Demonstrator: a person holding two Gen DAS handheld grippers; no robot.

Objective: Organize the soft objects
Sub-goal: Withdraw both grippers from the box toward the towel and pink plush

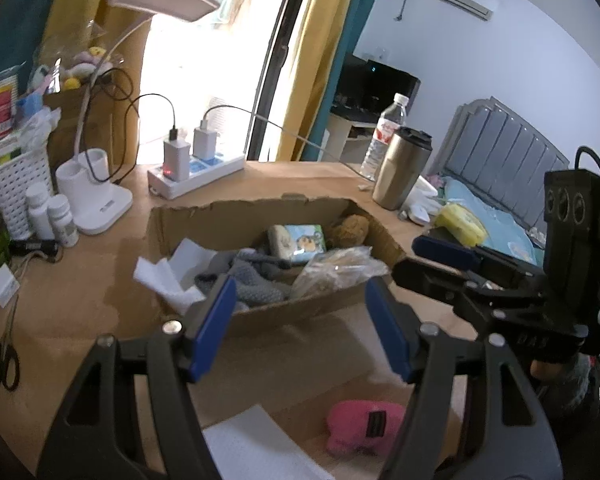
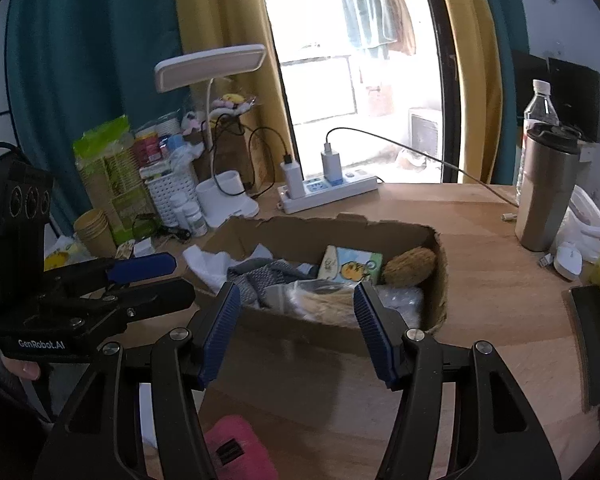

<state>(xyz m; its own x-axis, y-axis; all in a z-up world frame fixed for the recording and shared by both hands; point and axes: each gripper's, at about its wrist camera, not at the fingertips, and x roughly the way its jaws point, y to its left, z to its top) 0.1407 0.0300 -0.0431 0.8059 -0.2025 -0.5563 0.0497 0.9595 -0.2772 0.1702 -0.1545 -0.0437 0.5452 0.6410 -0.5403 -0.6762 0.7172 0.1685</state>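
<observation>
Left gripper [image 1: 300,320] jaws apart, empty, above cardboard box [image 1: 300,312] near edge | left view: pink plush [image 1: 362,426] on table below, outside box; box holds grey knit [image 1: 252,280], brown plush [image 1: 350,230] | Right gripper [image 2: 296,328] half-open, empty | right view: phone [image 2: 592,344] on table

Before me on my wooden desk [image 2: 480,280]: white desk lamp [image 2: 214,66], power strip [image 2: 328,194], steel tumbler [image 2: 548,188], water bottle [image 1: 386,136], scissors [image 1: 4,364].

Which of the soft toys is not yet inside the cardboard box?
The pink plush toy. It lies on the table in front of the cardboard box, below the open left gripper, while the brown plush sits inside the box.
</observation>
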